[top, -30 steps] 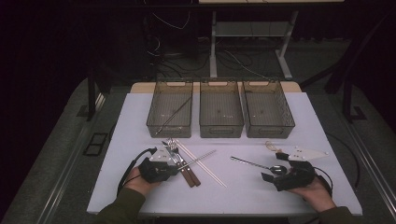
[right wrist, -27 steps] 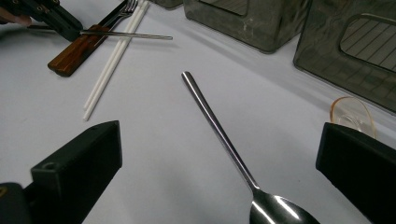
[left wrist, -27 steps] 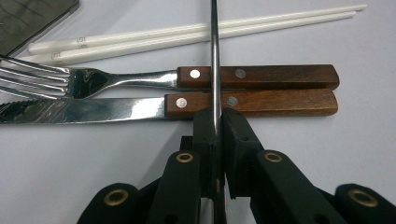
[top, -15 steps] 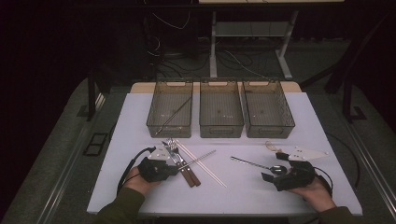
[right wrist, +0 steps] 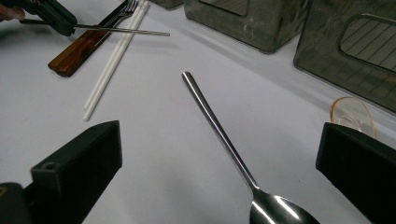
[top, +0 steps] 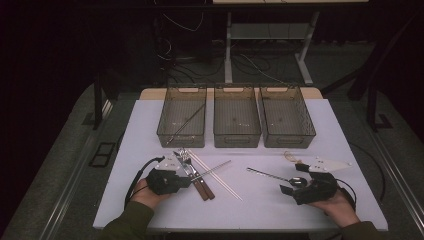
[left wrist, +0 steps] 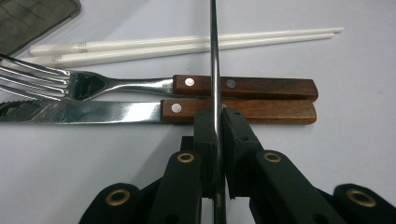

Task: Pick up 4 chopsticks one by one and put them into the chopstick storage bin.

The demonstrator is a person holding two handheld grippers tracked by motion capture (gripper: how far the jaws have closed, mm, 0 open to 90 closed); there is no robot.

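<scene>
**Left pinching metal chopstick, right spread over spoon**

Left hand-held gripper (left wrist: 216,122): jaws pressed onto one thin metal chopstick (left wrist: 214,56), which runs away from the jaws and crosses above the cutlery at near left of the tabletop (top: 250,205). Right hand-held gripper (right wrist: 219,154): jaws spread wide, nothing between the pads; it sits at near right, with the spoon (right wrist: 233,158) lying flat on the tabletop between the jaws, bowl toward the gripper, handle pointing far-left.

Count:
- 3 clear bins (top: 237,116) in a row at the far side; the left one holds 1 metal chopstick (top: 187,122), lying diagonally.
- 1 fork (left wrist: 116,85) and 1 knife (left wrist: 140,112), both wood-handled, side by side and touching.
- 2 white chopsticks (left wrist: 187,44), paired, just beyond the fork.
- 1 spoon.
- 1 small amber clear piece (right wrist: 350,114) near the right jaw; can't tell what it is.
</scene>
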